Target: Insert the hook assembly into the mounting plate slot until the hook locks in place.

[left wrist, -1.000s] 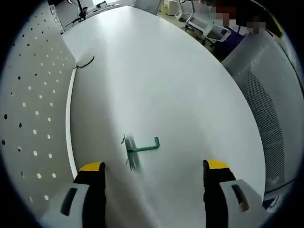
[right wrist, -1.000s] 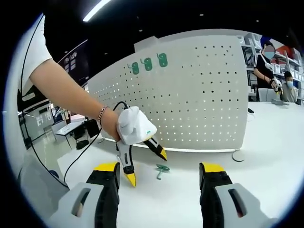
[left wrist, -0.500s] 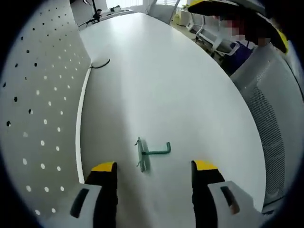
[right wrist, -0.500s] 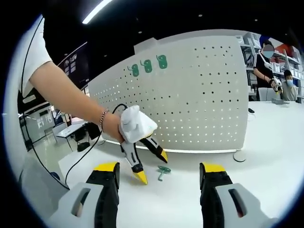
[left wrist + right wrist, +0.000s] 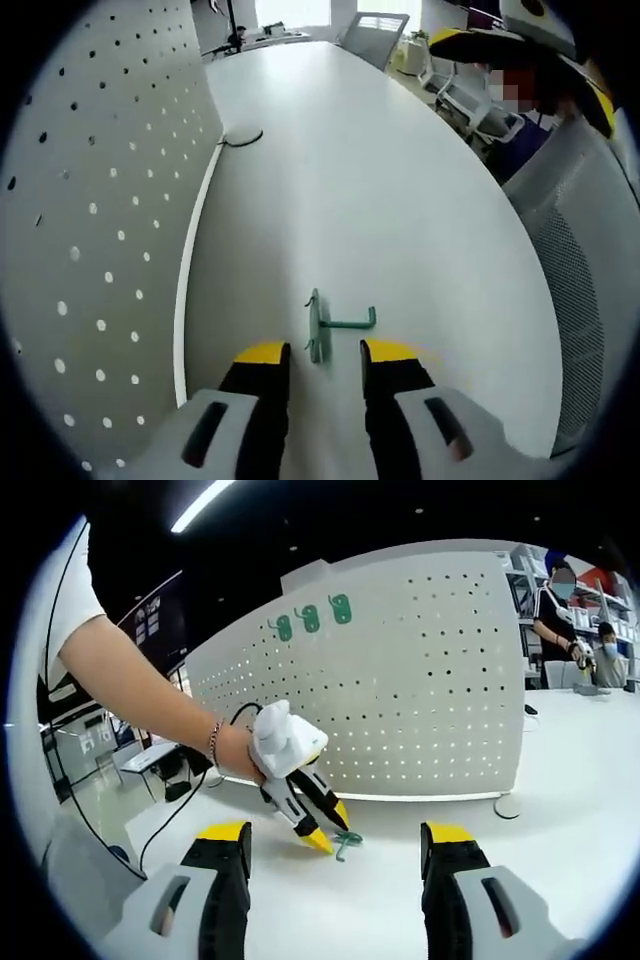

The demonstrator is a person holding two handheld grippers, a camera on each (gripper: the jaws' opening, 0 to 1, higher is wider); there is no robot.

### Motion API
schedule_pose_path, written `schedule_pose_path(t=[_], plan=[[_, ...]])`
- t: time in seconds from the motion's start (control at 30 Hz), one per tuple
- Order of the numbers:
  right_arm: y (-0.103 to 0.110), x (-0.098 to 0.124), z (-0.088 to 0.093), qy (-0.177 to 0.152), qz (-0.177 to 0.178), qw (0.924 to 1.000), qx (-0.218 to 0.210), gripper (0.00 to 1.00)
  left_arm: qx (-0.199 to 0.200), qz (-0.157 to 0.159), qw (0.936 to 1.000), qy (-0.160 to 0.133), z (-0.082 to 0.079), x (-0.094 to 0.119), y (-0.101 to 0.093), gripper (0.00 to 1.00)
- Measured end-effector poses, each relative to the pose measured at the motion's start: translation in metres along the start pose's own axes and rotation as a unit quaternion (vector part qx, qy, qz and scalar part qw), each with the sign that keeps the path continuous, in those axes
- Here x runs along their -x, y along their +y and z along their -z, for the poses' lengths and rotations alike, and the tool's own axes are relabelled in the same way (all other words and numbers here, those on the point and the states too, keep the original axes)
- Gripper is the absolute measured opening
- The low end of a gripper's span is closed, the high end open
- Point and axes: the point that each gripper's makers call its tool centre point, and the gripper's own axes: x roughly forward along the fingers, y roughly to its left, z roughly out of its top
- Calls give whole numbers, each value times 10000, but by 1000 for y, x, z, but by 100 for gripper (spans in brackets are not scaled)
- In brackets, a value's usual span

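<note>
A green hook (image 5: 330, 328) lies flat on the white table (image 5: 350, 180), its small plate pointing at the pegboard (image 5: 90, 220). My left gripper (image 5: 327, 355) stands low over it, jaws narrowed, with the plate in the gap between the yellow fingertips (image 5: 262, 352) and touching neither. In the right gripper view, a hand holds the left gripper (image 5: 330, 827) tilted down at the hook (image 5: 347, 842) in front of the pegboard (image 5: 430, 700). My right gripper (image 5: 336, 832) hangs wide open with nothing between its jaws, well back from the hook.
Three green hooks (image 5: 310, 617) hang near the pegboard's top edge. A black cable (image 5: 240, 138) lies by the board's foot. A mesh chair (image 5: 585, 280) stands off the table's right edge. People (image 5: 560, 610) stand far right. A round board foot (image 5: 505, 807) sits on the table.
My left gripper has moved down and forward to the hook, and its jaws have narrowed around the hook's plate. The right gripper has not moved.
</note>
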Motion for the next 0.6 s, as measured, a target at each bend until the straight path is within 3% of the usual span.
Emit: schedule_pose_path(t=[0.33, 0.6], plan=[[-2, 0, -1, -17, 22, 10000, -31, 66, 196, -253, 9995, -75, -1, -1, 7, 14], [-2, 1, 0, 16, 37, 10000, -33, 66, -28, -372, 9993, 38, -2, -2, 8, 5]])
